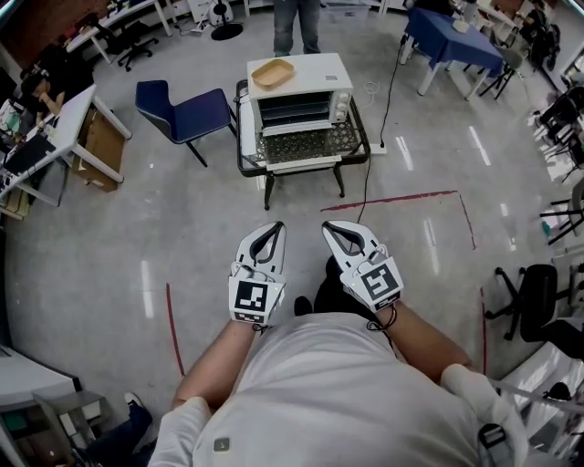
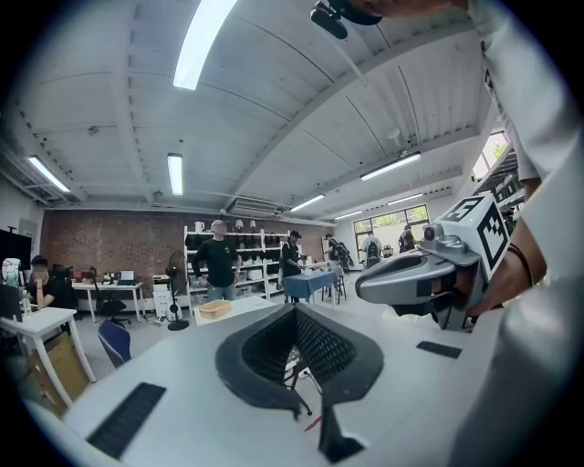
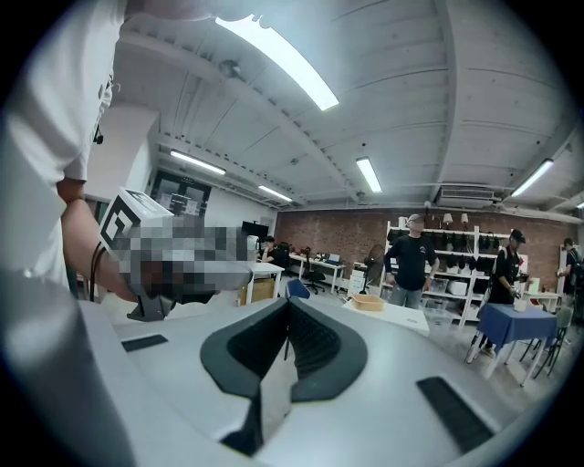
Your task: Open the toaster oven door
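The white toaster oven [image 1: 310, 84] stands on a small black-framed table [image 1: 267, 182] out in front of me. Its glass door [image 1: 306, 143] lies folded down flat in front of the dark cavity, handle edge nearest me. A shallow wooden tray [image 1: 272, 73] rests on the oven's top and also appears as the tray [image 2: 215, 309] in the left gripper view and the tray [image 3: 369, 302] in the right one. My left gripper [image 1: 267, 228] and right gripper [image 1: 334, 228] are held side by side close to my body, well short of the oven. Both are shut and empty, as the left gripper [image 2: 294, 308] and right gripper [image 3: 287, 304] also show.
A blue chair [image 1: 182, 111] stands left of the oven table. A person [image 1: 297, 23] stands behind it. A black cable [image 1: 369, 173] runs from the table across the floor, and red tape lines [image 1: 392, 198] mark the floor. A blue-clothed table [image 1: 452, 41] is far right, desks [image 1: 55, 137] left.
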`<state>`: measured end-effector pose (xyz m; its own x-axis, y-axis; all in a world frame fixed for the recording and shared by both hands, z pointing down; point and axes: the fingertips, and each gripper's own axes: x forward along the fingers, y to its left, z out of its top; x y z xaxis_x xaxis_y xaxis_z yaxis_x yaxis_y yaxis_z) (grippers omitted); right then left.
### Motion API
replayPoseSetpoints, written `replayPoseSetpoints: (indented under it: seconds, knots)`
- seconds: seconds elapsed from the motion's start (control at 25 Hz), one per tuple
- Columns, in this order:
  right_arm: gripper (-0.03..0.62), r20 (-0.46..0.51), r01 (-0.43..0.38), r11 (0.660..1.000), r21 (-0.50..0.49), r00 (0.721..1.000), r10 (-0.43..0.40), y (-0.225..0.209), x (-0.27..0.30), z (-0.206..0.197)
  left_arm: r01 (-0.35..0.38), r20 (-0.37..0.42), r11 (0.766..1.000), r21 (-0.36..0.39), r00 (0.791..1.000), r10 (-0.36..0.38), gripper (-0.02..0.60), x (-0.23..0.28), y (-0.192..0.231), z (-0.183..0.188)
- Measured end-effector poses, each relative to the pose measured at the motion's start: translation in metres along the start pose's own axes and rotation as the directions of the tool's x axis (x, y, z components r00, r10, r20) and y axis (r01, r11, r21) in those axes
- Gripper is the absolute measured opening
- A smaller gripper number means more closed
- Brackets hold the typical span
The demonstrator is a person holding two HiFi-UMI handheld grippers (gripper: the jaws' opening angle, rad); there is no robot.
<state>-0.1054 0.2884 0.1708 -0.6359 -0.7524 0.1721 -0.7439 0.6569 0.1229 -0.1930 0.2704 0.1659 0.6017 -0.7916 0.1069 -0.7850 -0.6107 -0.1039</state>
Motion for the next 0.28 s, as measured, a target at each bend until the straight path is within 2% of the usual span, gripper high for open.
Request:
replayPoseSetpoints:
  seconds: [0.16, 0.28]
  knots:
    - [0.017, 0.012, 0.0, 1.0, -0.018, 1.0, 0.001, -0.001, 0.0022, 0.0047, 0.006, 0.005, 1.0, 0.0, 1.0, -0.006, 0.017, 0.0005, 0.0015, 0.0031]
    - [0.017, 0.003, 0.003, 1.0, 0.003, 1.0, -0.003, -0.0013, 0.0041, 0.0056, 0.007, 0.003, 1.0, 0.002, 1.0, -0.007, 0.017, 0.0023, 0.0039, 0.004]
